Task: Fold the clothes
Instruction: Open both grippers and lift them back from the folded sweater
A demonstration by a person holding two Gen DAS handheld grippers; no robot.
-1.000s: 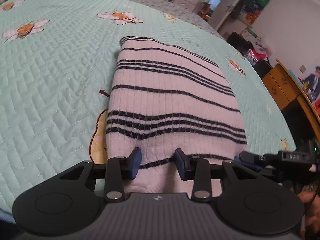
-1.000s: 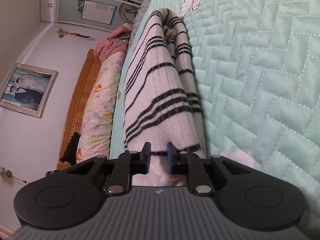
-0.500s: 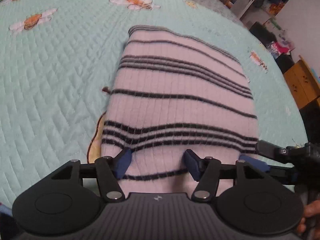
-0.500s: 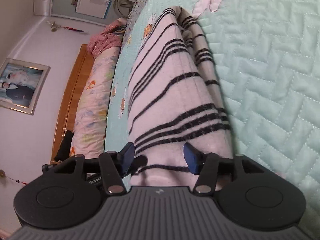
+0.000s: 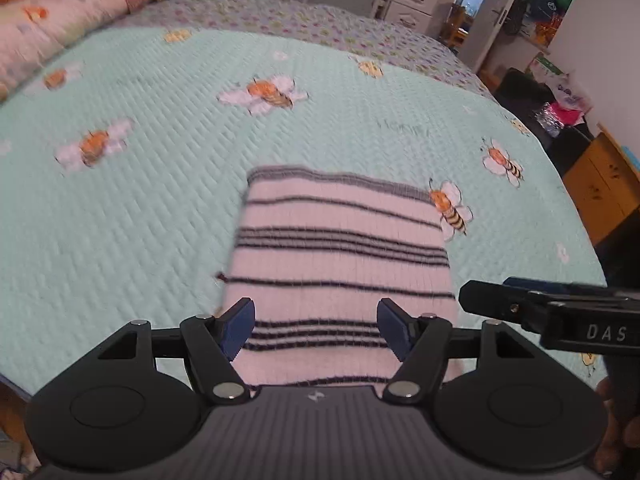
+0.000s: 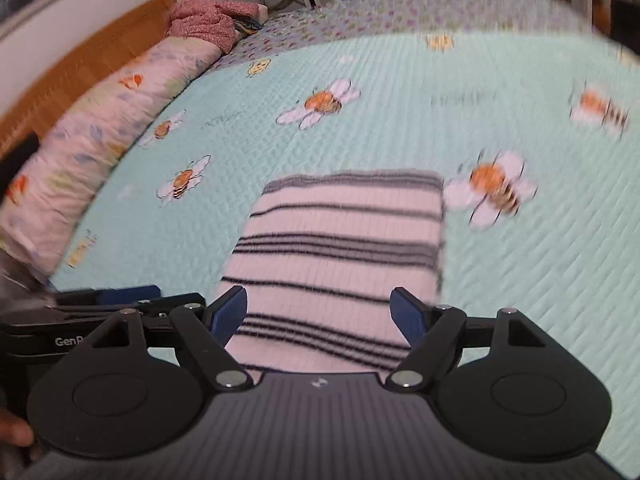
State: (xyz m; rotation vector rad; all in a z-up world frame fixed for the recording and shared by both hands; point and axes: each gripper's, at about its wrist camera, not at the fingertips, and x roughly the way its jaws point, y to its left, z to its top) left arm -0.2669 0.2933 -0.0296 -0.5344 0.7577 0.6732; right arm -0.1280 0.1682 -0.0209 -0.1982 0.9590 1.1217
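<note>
A white knit garment with black stripes [image 5: 340,264] lies folded in a neat rectangle on the mint-green quilted bedspread [image 5: 140,200]; it also shows in the right wrist view [image 6: 340,260]. My left gripper [image 5: 315,326] is open and empty, raised above the garment's near end. My right gripper [image 6: 318,316] is open and empty, also above the near end. The right gripper's fingers [image 5: 520,304] show at the right of the left wrist view, and the left gripper's fingers [image 6: 120,298] show at the left of the right wrist view.
A floral pillow roll [image 6: 80,140] and a wooden headboard [image 6: 80,76] run along the bed's left side, with a pink bundle [image 6: 208,16] at the far end. A wooden cabinet [image 5: 600,188] and clutter stand right of the bed. White drawers [image 5: 412,4] stand behind.
Both grippers opened, let go of the garment's near edge and lifted back. The right gripper rolled level. The garment now lies flat on the bed.
</note>
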